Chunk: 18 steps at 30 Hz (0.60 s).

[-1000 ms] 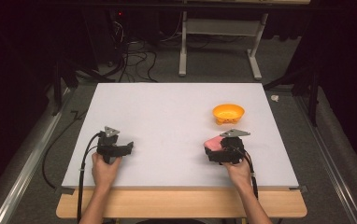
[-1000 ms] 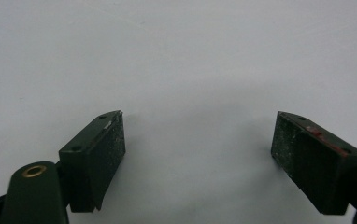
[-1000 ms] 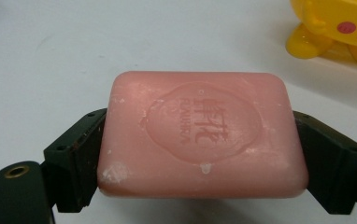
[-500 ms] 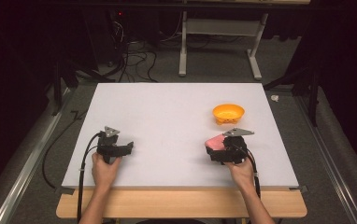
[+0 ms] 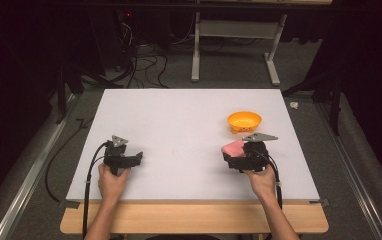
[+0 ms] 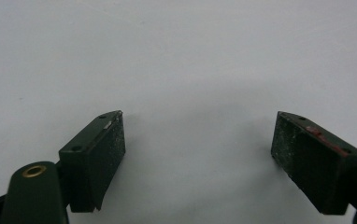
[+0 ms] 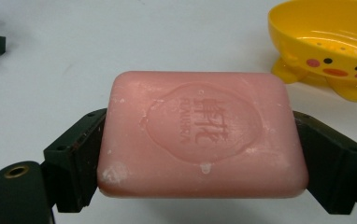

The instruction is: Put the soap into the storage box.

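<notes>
Pink soap bar is sitting clamped in the right gripper, near the yellow dish. The left gripper, well apart from the dish, is gaping wide, holding nothing.

Beyond my jaws the white desk runs out to a grey carpeted floor. A pale metal frame stands further ahead, cables tangled left of it. The room beyond is dark.
</notes>
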Available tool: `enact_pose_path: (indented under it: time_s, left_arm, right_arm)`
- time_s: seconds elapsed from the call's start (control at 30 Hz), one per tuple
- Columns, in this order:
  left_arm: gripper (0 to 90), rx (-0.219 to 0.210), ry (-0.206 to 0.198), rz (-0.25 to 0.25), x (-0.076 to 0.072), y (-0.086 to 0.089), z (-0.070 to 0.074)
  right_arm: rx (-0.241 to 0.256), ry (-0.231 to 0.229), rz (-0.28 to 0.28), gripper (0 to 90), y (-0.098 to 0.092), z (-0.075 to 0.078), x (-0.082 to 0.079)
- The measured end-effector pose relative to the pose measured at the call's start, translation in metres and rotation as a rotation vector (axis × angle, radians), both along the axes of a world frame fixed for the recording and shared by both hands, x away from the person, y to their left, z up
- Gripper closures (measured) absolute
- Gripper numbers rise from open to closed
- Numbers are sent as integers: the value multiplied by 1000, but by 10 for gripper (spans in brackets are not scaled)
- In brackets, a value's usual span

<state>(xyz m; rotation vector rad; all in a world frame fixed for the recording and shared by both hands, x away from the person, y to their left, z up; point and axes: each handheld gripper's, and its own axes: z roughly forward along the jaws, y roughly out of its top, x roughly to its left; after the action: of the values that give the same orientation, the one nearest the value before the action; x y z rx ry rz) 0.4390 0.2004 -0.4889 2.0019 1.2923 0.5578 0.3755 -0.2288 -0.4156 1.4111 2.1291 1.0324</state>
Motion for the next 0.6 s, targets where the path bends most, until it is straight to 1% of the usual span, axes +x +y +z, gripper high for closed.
enact_pose_path:
  time_s: [0.27, 0.3, 0.5, 0.6]
  left_arm:
    - [180, 0, -1, 1, 0, 0, 0]
    - [180, 0, 0, 0, 0, 0, 0]
    - [180, 0, 0, 0, 0, 0, 0]
    - [180, 0, -2, 1, 0, 0, 0]
  right_arm:
    - [14, 3, -9, 137, -3, 8, 2]
    - [14, -3, -7, 137, -4, 9, 3]
    - [36, -4, -25, 137, -9, 16, 5]
    - [38, -7, -28, 138, -11, 18, 7]
